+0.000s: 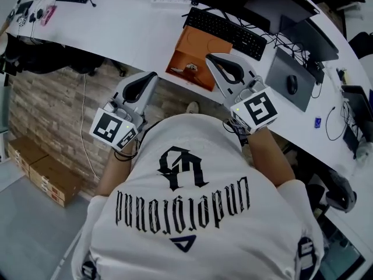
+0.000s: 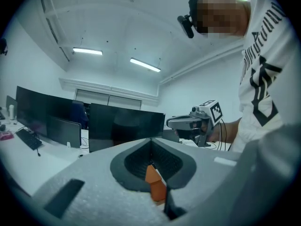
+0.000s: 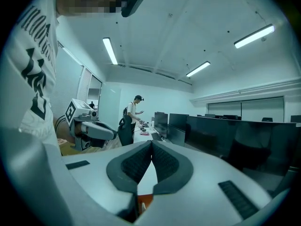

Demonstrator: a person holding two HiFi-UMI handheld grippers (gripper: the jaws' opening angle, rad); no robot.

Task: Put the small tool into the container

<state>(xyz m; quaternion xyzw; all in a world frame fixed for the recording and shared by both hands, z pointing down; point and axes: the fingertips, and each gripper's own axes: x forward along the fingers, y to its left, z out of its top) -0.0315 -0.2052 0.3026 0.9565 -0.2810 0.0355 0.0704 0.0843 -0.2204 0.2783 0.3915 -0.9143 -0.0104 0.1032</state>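
Note:
An orange open container (image 1: 197, 46) sits at the near edge of the white desk (image 1: 134, 34). A small pale object (image 1: 190, 69) lies in its near part; I cannot tell what it is. My left gripper (image 1: 152, 74) is held in the air left of the container, jaws together, nothing between the pads. My right gripper (image 1: 211, 57) hovers at the container's right edge, also shut and empty. In the left gripper view the left gripper (image 2: 151, 140) points across the room at the right gripper (image 2: 188, 122). In the right gripper view the right gripper (image 3: 151, 142) is shut.
On the desk right of the container lie a black keyboard (image 1: 227, 31) and a mouse (image 1: 291, 85) on a grey pad, with monitors behind. Cardboard boxes (image 1: 41, 171) lie on the floor at the left. A person (image 3: 131, 121) stands far off by another desk.

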